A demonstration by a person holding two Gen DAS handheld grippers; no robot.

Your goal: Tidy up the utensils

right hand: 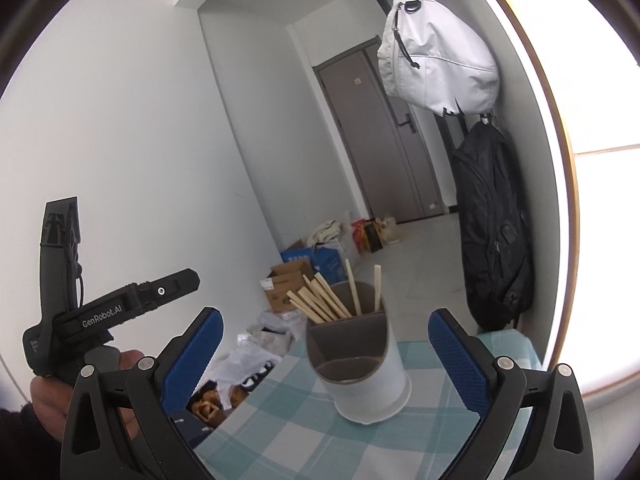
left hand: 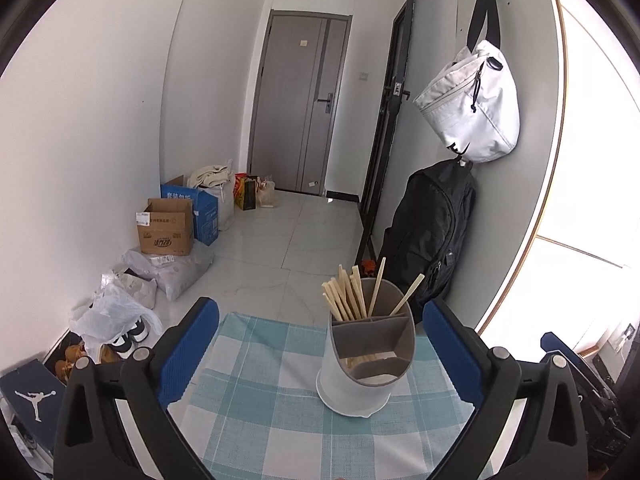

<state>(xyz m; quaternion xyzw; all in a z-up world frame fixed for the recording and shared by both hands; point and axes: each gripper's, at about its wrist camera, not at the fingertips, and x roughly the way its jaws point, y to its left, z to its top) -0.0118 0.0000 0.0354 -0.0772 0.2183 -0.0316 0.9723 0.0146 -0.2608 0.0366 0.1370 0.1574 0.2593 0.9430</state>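
Observation:
A white utensil holder point(left hand: 360, 364) with grey inner dividers stands on a blue-and-white checked tablecloth point(left hand: 260, 408). Several pale wooden chopsticks point(left hand: 348, 294) stick up from its far compartment; the nearer compartments hold flat pale pieces I cannot make out. My left gripper point(left hand: 320, 344) is open, its blue pads wide apart, with the holder ahead and slightly right between them, untouched. In the right wrist view the same holder point(right hand: 360, 372) and chopsticks point(right hand: 320, 302) stand ahead of my open right gripper point(right hand: 326, 344), nothing between its pads. The left gripper's black body point(right hand: 104, 312) shows at left, held by a hand point(right hand: 52, 396).
The table's far edge drops to a tiled floor point(left hand: 296, 236). Cardboard boxes point(left hand: 166, 228), plastic bags point(left hand: 120, 312) and shoes line the left wall. A black backpack point(left hand: 432, 236) and a white bag point(left hand: 472, 104) hang on the right wall. A grey door point(left hand: 300, 112) stands at the back.

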